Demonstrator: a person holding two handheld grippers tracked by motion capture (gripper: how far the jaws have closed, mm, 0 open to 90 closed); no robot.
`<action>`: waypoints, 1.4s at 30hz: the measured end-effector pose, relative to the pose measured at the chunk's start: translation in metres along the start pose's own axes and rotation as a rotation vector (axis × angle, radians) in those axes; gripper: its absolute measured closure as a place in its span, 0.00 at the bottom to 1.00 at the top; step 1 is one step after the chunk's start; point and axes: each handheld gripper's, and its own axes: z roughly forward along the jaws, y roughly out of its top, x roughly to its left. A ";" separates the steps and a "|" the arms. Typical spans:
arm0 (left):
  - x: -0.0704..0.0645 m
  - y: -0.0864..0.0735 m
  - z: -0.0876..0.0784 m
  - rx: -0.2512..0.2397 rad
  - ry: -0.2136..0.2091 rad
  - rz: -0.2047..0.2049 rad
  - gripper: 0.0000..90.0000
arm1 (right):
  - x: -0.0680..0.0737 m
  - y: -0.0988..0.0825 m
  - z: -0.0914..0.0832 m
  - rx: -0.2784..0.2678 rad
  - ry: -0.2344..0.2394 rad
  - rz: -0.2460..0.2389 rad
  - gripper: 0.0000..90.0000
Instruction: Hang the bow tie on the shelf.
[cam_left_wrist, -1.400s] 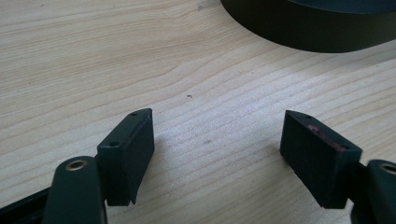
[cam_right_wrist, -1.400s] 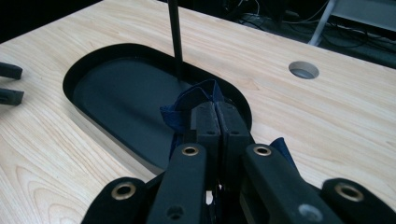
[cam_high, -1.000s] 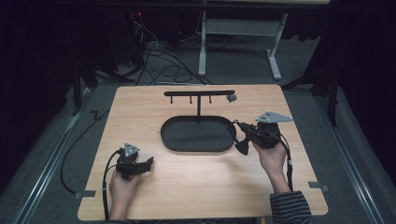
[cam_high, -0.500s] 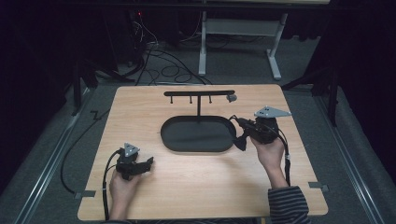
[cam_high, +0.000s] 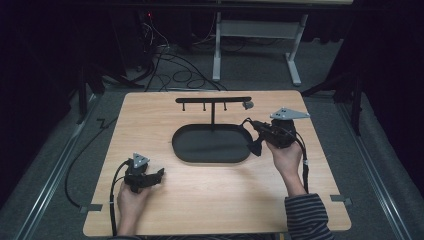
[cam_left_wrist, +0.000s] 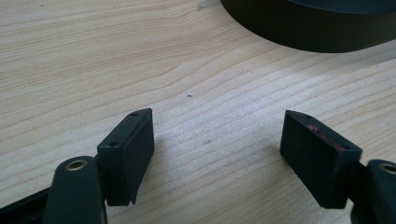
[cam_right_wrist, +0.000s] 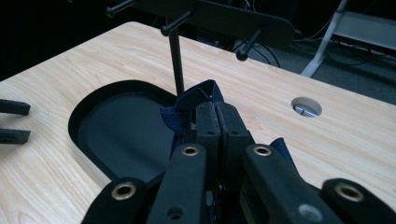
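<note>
Cloth of a dark blue colour (cam_right_wrist: 196, 100) is pinched in the right gripper (cam_right_wrist: 215, 109), whose jaws are pressed flat together with the fabric bunching out above and to the left of the tips and a little more showing low on the right side. From where I stand, the right hand (cam_high: 285, 157) holds that gripper (cam_high: 257, 140) at the right end of the black oval tray (cam_high: 185, 150), and the piece hangs from it just over the tray's rim. Behind the tray stands the black rack (cam_high: 213, 100), a thin post with a crossbar and short pegs (cam_right_wrist: 243, 55); the job looks to me like hanging the cloth on one of them. To do that well, I would say the person should lift the fabric clear of the tray, bring a loose fold above a peg instead of the pinched part, and let the jaws part only once the fold has draped over the knobbed tip, since so light a stand may tip if pushed. The cloth sits right in the tongs' grip, near the post and below the pegs. The left gripper (cam_left_wrist: 217, 154) rests low over the wooden table (cam_high: 210, 210) near its front left, jaws spread wide with nothing between them, well apart from the cloth.
</note>
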 end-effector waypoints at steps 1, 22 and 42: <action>0.000 0.000 0.000 0.000 0.000 0.000 0.29 | 0.000 0.001 0.000 -0.002 -0.001 -0.002 1.00; 0.000 0.000 0.000 0.000 0.000 0.000 0.29 | -0.002 0.026 0.009 -0.029 -0.016 0.006 1.00; 0.000 0.000 0.000 0.000 0.000 0.000 0.29 | -0.012 0.040 0.020 -0.036 -0.048 0.027 1.00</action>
